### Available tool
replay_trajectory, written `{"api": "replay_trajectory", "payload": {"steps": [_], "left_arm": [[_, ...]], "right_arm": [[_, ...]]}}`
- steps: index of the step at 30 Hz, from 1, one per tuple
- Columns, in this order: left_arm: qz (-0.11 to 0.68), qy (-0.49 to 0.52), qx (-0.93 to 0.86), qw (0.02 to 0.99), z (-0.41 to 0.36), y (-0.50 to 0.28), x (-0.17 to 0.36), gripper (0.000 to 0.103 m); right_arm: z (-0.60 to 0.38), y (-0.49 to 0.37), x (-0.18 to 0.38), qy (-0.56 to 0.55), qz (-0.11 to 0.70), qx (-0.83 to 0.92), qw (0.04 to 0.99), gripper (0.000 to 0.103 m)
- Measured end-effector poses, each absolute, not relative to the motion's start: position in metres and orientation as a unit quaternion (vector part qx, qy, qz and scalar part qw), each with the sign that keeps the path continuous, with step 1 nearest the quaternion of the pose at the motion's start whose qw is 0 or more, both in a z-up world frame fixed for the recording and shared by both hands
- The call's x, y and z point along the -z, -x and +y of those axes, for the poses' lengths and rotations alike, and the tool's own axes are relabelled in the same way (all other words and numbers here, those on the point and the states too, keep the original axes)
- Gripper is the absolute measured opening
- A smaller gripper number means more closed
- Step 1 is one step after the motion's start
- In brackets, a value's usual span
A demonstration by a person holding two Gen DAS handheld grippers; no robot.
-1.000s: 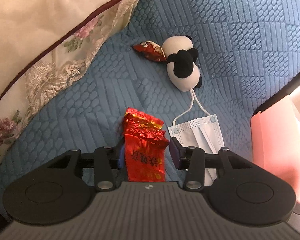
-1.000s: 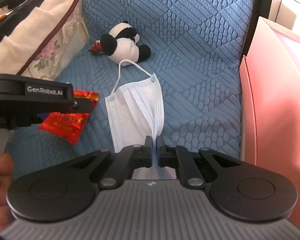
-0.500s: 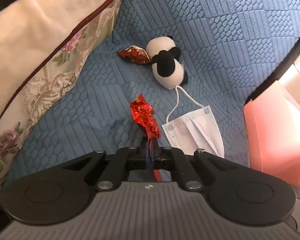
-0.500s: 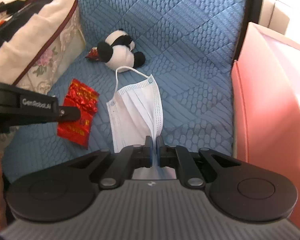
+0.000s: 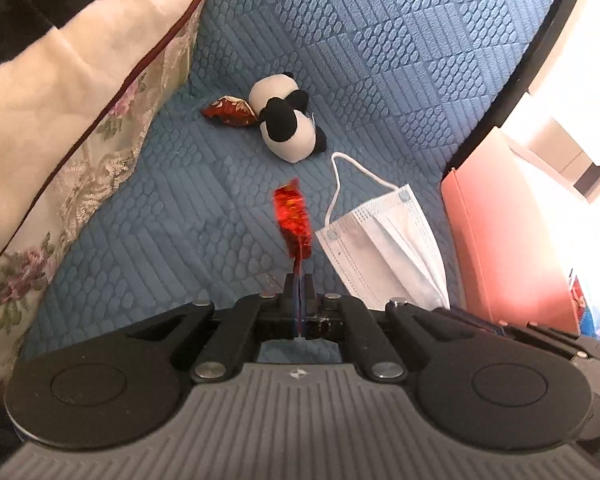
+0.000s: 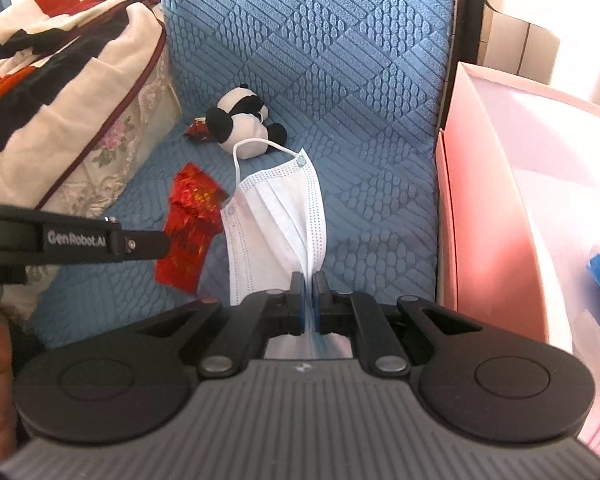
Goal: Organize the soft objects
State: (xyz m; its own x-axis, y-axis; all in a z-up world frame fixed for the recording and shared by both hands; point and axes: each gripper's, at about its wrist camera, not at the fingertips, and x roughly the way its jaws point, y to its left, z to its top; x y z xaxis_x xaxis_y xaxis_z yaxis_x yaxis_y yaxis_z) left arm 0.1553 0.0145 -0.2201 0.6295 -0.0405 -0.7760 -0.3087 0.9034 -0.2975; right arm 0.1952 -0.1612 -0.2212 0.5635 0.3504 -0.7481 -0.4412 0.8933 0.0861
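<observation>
Blue quilted sofa cover [image 5: 380,60] forms the surface. Cream floral cushion [image 5: 80,100] lies at left, with a red, black and white striped fabric [image 6: 40,40] on top.

red packet [image 5: 292,216], white mask [image 6: 276,216], black-and-white panda [image 5: 286,120]

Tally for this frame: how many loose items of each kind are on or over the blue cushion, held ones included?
Red foil packets: 2, one held by the left gripper at, one beside the panda
Face masks: 1, held by the right gripper
Plush pandas: 1
Total: 4
</observation>
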Motion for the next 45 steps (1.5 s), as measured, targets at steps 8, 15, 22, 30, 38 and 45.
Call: {"api": "replay_trajectory", "payload": {"steps": [8, 15, 22, 30, 38, 45], "left_arm": [[0.413, 0.225, -0.086, 0.878, 0.022, -0.153, 0.226, 0.004], [0.421, 0.262, -0.113, 0.861, 0.041, -0.166, 0.240, 0.057], [0.423, 0.216, -0.121, 0.872, 0.035, -0.189, 0.242, 0.063], [0.447, 0.170, -0.111, 0.871, 0.028, -0.219, 0.251, 0.067], [0.470, 0.145, -0.108, 0.864, 0.020, -0.232, 0.260, 0.072], [0.471, 0.125, -0.102, 0.867, 0.013, -0.242, 0.265, 0.073]], "right_arm": [[-0.166, -0.192, 0.227, 0.060, 0.413, -0.217, 0.883, 0.008], [-0.166, -0.197, 0.233, 0.060, 0.415, -0.217, 0.882, 0.008], [-0.161, -0.208, 0.237, 0.059, 0.415, -0.211, 0.883, 0.008], [-0.162, -0.219, 0.244, 0.056, 0.424, -0.197, 0.882, 0.008], [-0.160, -0.225, 0.250, 0.056, 0.430, -0.192, 0.880, 0.008], [-0.158, -0.228, 0.254, 0.059, 0.435, -0.193, 0.878, 0.008]]}}
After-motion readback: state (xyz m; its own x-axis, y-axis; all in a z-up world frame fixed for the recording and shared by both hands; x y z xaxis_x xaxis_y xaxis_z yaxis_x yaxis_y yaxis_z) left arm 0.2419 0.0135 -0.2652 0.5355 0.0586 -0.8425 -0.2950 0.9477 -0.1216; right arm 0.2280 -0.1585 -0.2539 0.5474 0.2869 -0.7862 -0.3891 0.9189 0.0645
